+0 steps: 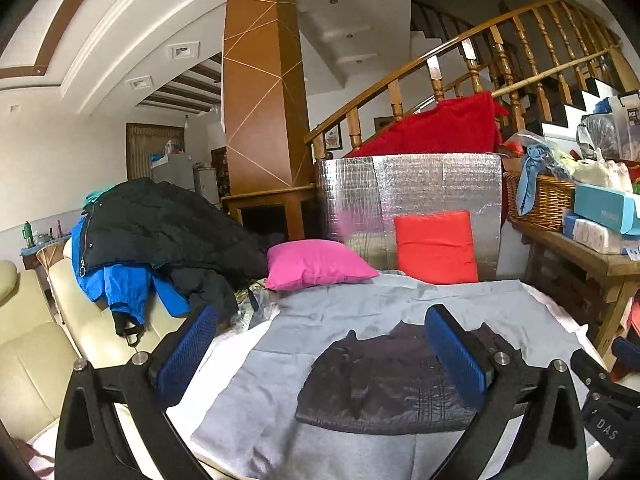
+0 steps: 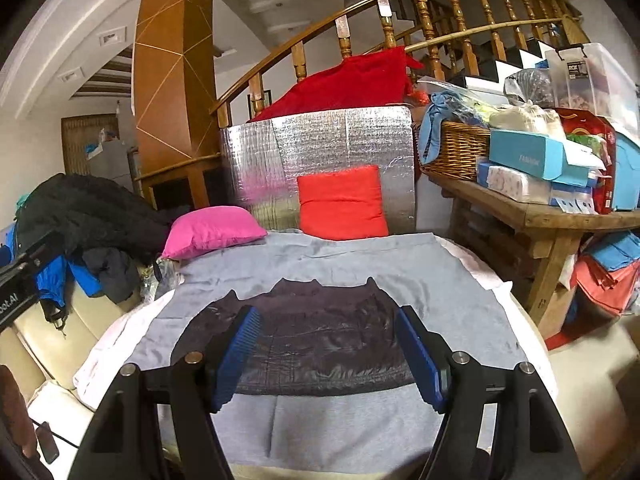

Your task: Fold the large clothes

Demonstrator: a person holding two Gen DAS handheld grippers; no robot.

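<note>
Folding step, apparently near its close: a dark quilted garment (image 2: 320, 332) lies as a compact packet on the grey cloth (image 2: 360, 256). Both the left gripper (image 1: 320, 344) and the right gripper (image 2: 328, 344) hover with fingers apart, holding nothing. The garment lies ahead at 12 o'clock, between each pair of fingers and not visibly touched. Any further fold calls for pinching an edge.
</note>
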